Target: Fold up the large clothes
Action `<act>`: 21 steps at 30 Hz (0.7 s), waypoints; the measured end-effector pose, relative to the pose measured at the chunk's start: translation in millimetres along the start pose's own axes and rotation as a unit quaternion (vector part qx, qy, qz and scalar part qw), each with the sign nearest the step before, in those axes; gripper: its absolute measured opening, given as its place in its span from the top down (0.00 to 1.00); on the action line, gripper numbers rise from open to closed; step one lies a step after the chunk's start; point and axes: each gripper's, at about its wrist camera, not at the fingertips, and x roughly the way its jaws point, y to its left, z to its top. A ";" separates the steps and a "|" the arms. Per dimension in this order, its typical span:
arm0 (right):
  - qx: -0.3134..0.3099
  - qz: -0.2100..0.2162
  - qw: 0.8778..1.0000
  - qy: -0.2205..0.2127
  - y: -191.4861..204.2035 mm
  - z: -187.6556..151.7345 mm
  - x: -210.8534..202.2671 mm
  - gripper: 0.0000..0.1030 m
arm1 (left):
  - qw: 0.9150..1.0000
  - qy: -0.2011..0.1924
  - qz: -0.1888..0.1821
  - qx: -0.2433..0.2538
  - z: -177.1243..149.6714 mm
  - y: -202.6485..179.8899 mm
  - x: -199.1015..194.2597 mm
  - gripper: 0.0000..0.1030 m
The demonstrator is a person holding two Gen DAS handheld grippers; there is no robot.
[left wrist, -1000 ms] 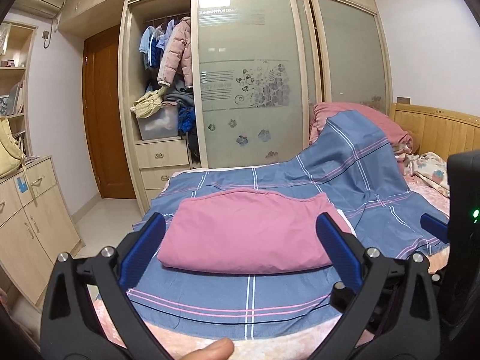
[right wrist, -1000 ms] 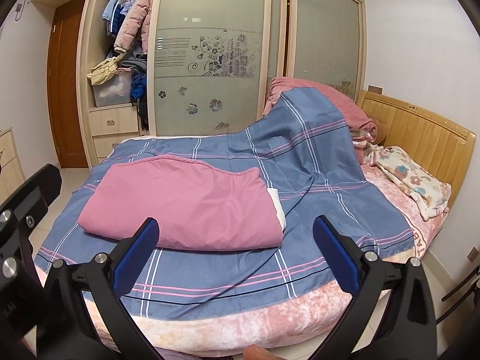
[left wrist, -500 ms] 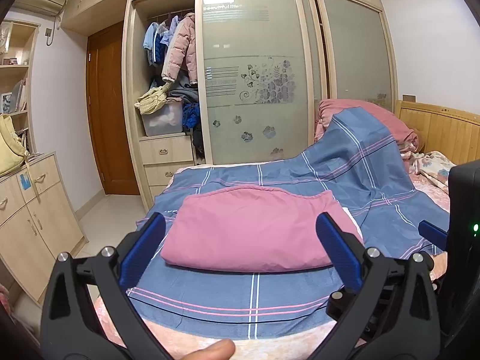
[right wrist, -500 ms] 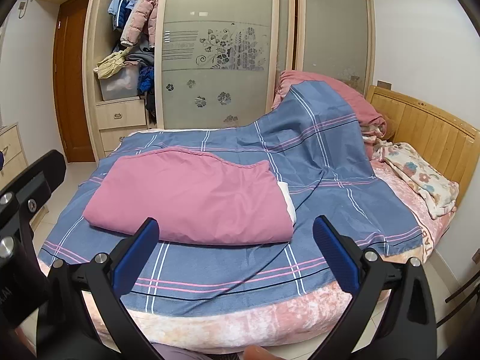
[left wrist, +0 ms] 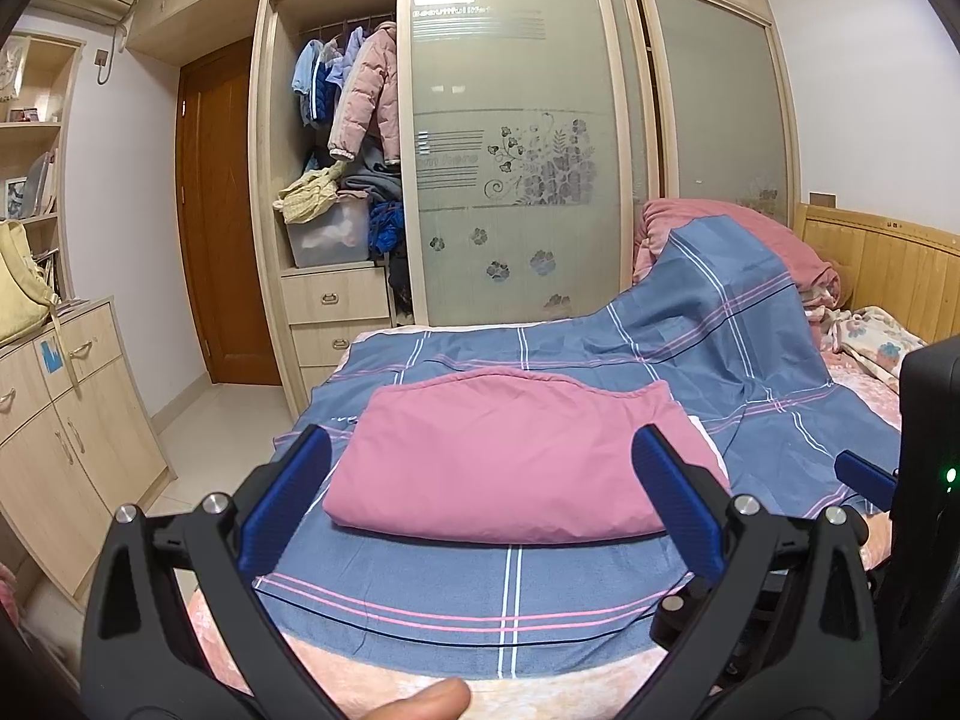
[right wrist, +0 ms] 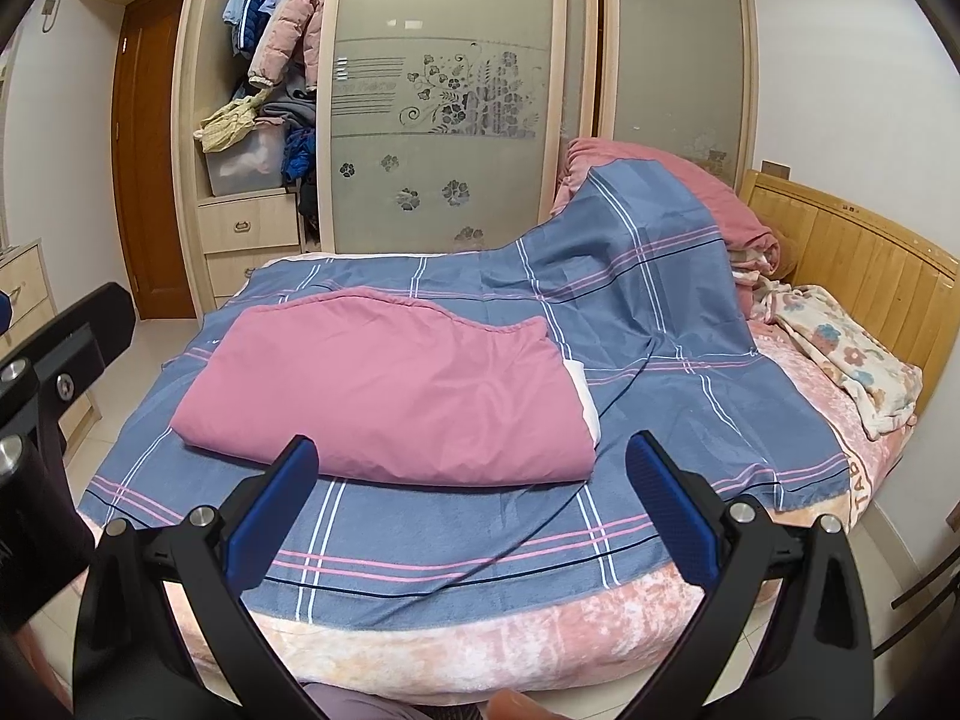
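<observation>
A folded pink quilt cover (left wrist: 510, 456) lies flat on the blue plaid sheet (left wrist: 456, 594) of the bed; it also shows in the right wrist view (right wrist: 390, 396), with a white inner layer peeking out at its right edge. My left gripper (left wrist: 480, 480) is open and empty, held back from the bed's near edge, facing the fold. My right gripper (right wrist: 474, 486) is open and empty, also held off the near edge, toward the fold's right end. Nothing is held.
A pile of pink bedding (right wrist: 678, 180) under the plaid sheet rises at the back right by the wooden headboard (right wrist: 852, 252). A floral blanket (right wrist: 852, 354) lies at the right. An open wardrobe (left wrist: 342, 192) stands behind; a low cabinet (left wrist: 54, 420) stands left.
Both grippers have drawn back and risen slightly from the bed, so the folded pink cover sits lower and farther in both views. Both stay open and empty.
</observation>
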 end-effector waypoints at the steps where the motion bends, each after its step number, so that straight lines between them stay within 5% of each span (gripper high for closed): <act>1: 0.000 0.000 1.000 0.000 0.3 -0.1 -0.2 0.01 | 1.000 0.000 0.000 0.000 0.0 0.0 0.1 0.02; 21: -0.004 0.004 1.000 0.002 2.3 -0.3 0.8 0.01 | 1.000 0.000 0.003 -0.002 -0.6 3.4 1.2 0.02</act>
